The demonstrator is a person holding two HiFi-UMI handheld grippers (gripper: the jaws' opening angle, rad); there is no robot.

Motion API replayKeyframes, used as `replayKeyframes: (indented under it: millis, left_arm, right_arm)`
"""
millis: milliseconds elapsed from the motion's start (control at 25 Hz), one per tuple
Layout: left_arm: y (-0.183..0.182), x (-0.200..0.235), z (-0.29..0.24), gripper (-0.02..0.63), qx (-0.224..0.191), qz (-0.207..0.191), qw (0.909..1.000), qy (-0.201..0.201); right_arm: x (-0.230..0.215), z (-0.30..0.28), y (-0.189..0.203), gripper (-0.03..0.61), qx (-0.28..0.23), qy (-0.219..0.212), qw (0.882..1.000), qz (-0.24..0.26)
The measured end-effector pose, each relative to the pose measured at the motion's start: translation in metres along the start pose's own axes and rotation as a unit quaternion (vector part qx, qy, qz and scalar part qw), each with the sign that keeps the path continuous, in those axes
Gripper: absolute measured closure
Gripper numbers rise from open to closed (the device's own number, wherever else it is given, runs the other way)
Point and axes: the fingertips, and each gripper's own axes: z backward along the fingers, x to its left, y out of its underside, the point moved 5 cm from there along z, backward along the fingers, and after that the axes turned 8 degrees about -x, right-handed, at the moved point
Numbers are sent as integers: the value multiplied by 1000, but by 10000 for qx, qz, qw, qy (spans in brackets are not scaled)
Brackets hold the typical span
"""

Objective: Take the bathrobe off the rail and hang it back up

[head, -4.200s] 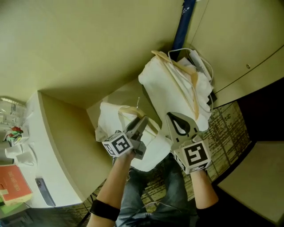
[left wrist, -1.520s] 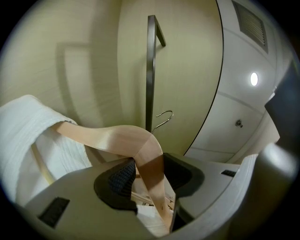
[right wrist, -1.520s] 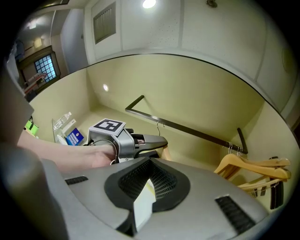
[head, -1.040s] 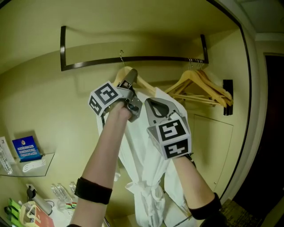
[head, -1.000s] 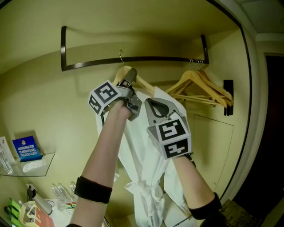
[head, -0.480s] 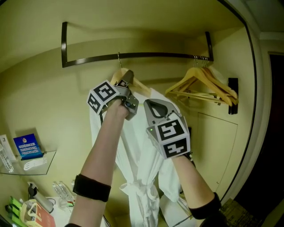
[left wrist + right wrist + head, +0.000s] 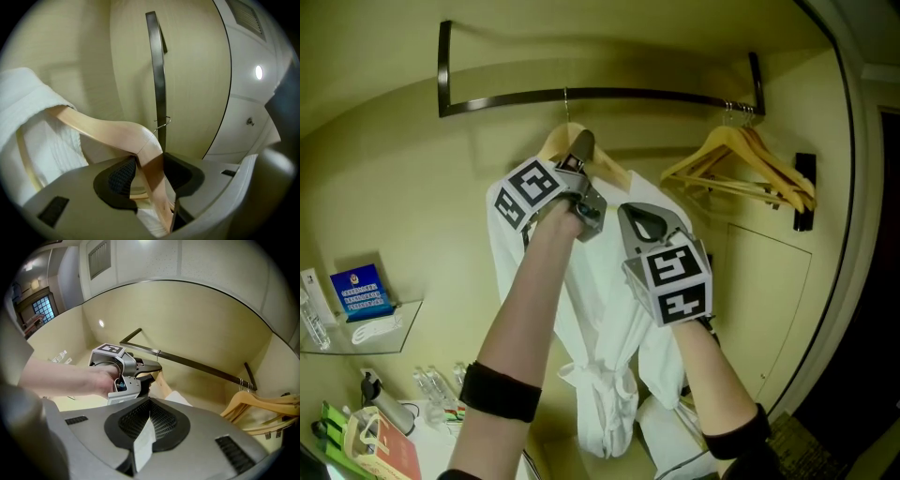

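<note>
At dark metal rail [image 7: 675, 95]: pale wooden hanger [image 7: 108, 129], half hidden under white towelling bathrobe [image 7: 600, 309]
Left gripper [image 7: 151, 174]: clamps hanger
Right gripper [image 7: 147, 420]: pinches robe fold

Three views, all aimed at the rail end of the closet.
Head view looks forward at the wall from behind both arms, rail [image 7: 600, 94] across the top, mid-range. Left gripper [image 7: 581, 150] view sits very close, looking along its jaws past the hanger [image 7: 108, 131] to the rail. Right gripper [image 7: 645, 214] view looks up along its jaws, slightly farther back, catching the left gripper, rail and spare hangers [image 7: 262, 408]. All three share rail and hanger.
</note>
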Motion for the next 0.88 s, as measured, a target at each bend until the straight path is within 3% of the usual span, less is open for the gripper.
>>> replayKeyframes:
  millis: [320,560,720,880]
  left_arm:
    - [6,7,47,422,116,-283,9994,-139]
    - [44,12,139,440,773,-841,9934,-125]
    - [79,29,226,493,1382,-1516,9773,-538]
    - [119,60,319,612,2040,-2145,9480,-1168]
  right_arm:
    - [7,17,16,552,228,149,9996,-2]
    - [33,48,45,552,498,28,9987,-64]
    - [68,90,79,552,838,-108,9963,-146]
    - [110,137,137,552,1408,-381,9884,-419]
